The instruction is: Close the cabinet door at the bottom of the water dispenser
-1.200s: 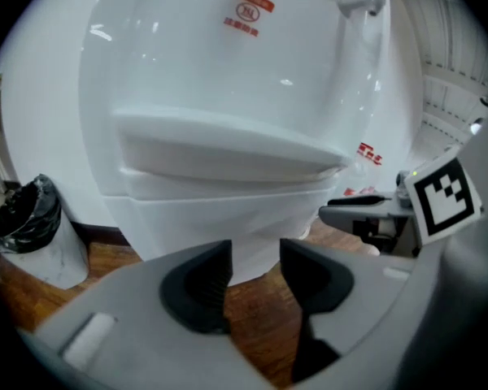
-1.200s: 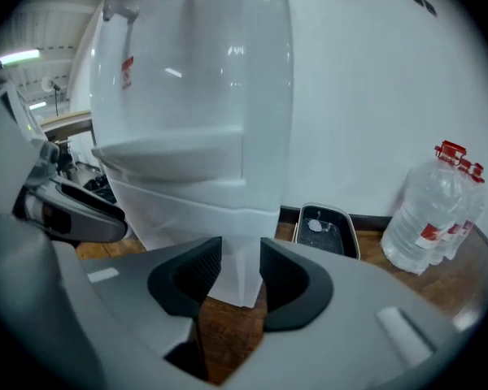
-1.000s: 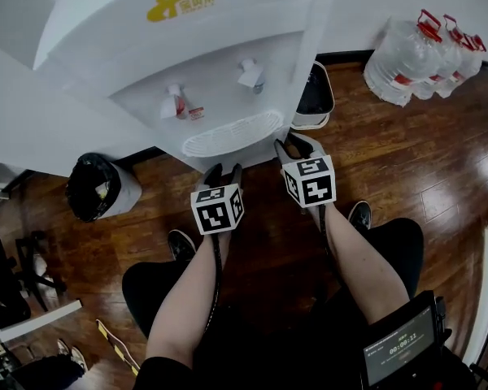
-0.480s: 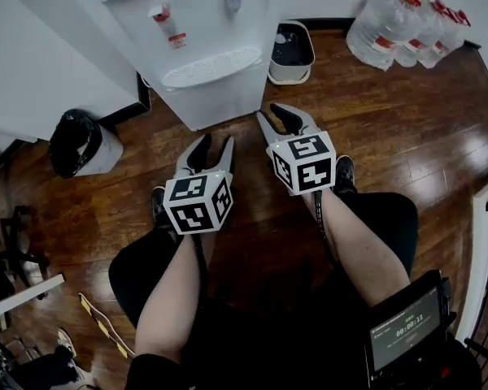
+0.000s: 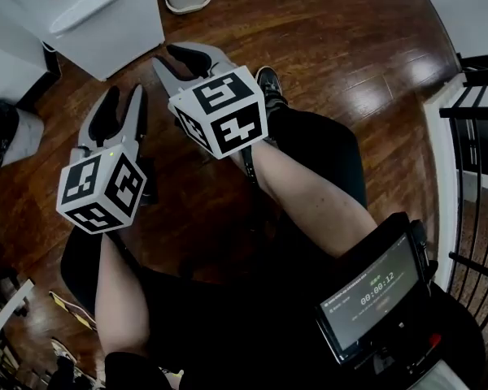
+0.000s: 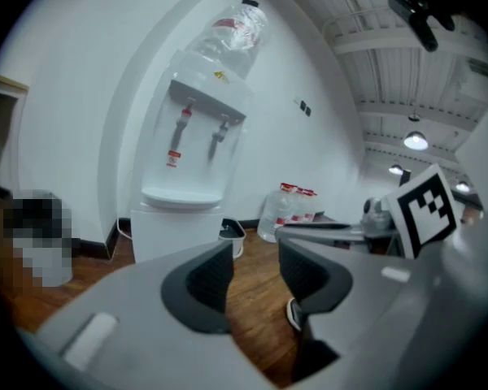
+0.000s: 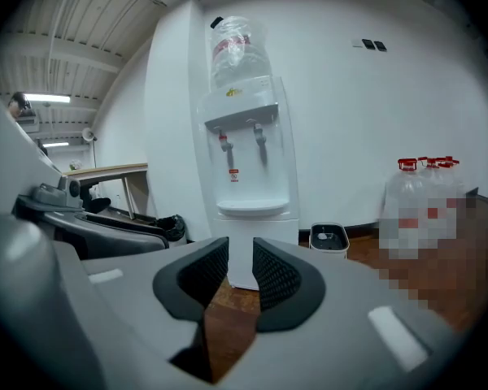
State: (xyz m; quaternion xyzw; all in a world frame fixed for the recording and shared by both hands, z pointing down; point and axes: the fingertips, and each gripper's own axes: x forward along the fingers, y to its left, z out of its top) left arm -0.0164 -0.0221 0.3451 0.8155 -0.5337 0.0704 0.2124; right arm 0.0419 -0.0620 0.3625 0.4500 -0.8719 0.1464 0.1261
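Now left claw (image 5: 124, 97), right claw (image 5: 181, 58) farther from water dispenser (image 5: 98, 15), jaws apart

Office with water dispenser (image 7: 248, 181), desk (image 7: 107, 169)

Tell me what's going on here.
A person holds a two-jaw gripper in each hand, facing a white water dispenser that stands some way off across the wooden floor. The left gripper and right gripper both have their jaws apart with nothing between them. Neither touches the cabinet door at the dispenser's base, which looks flush with the body in the left gripper view.
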